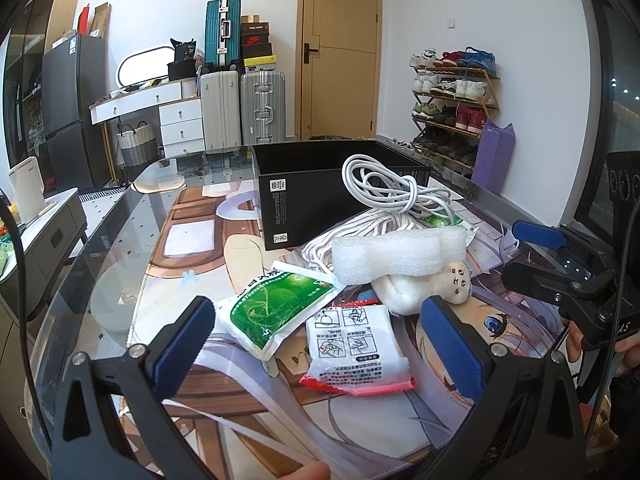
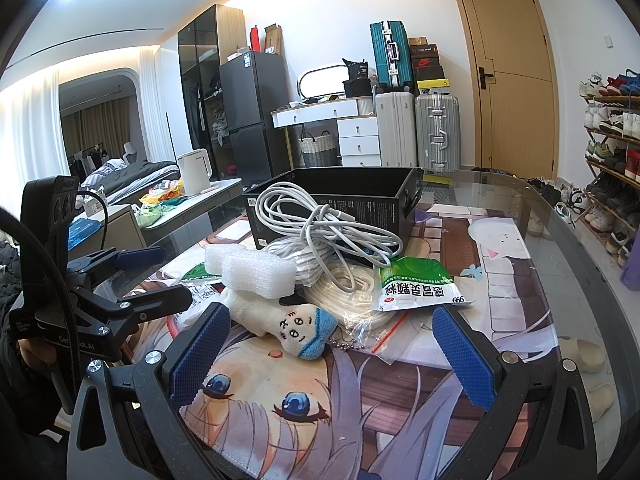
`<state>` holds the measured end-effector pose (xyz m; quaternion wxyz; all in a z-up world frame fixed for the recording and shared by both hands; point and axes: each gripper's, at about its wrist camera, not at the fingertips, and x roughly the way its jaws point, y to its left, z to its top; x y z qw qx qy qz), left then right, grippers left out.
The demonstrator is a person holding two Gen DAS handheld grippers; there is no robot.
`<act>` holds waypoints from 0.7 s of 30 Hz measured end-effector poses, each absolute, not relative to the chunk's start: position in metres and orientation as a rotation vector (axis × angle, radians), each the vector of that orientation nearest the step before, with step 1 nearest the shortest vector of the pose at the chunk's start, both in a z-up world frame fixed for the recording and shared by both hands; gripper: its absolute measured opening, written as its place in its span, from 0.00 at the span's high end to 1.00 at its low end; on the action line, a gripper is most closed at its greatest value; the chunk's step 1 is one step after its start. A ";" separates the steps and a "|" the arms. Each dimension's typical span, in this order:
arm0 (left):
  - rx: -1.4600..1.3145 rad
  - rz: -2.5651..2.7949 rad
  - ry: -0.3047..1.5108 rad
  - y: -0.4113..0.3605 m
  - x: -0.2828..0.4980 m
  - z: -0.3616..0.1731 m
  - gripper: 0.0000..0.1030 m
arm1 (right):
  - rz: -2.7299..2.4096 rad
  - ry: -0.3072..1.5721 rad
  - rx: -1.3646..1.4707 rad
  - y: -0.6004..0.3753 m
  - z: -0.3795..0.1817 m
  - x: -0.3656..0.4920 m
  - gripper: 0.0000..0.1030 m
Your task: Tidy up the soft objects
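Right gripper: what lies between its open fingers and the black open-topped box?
In the right wrist view, the right gripper faces a white plush toy with blue cap, a white foam block, coiled white rope and white cable, then the black box.

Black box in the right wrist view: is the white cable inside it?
No, the white cable lies coiled on the pile in front of the black box.

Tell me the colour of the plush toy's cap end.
Blue, on a cream plush toy; clearest in the right wrist view.

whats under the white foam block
The foam block rests on the plush toy and partly on the rope coil. Whatever lies beneath its far end is covered.
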<state>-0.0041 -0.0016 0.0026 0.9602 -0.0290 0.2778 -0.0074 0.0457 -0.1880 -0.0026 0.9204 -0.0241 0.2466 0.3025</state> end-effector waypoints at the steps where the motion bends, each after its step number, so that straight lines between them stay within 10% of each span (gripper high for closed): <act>1: -0.058 -0.015 0.563 -0.001 -0.004 0.003 0.00 | 0.622 0.506 -0.049 -0.188 -0.003 0.046 0.00; 21: -0.071 -0.014 0.566 0.011 -0.003 0.012 0.00 | 0.596 0.509 -0.059 -0.180 0.007 0.046 0.01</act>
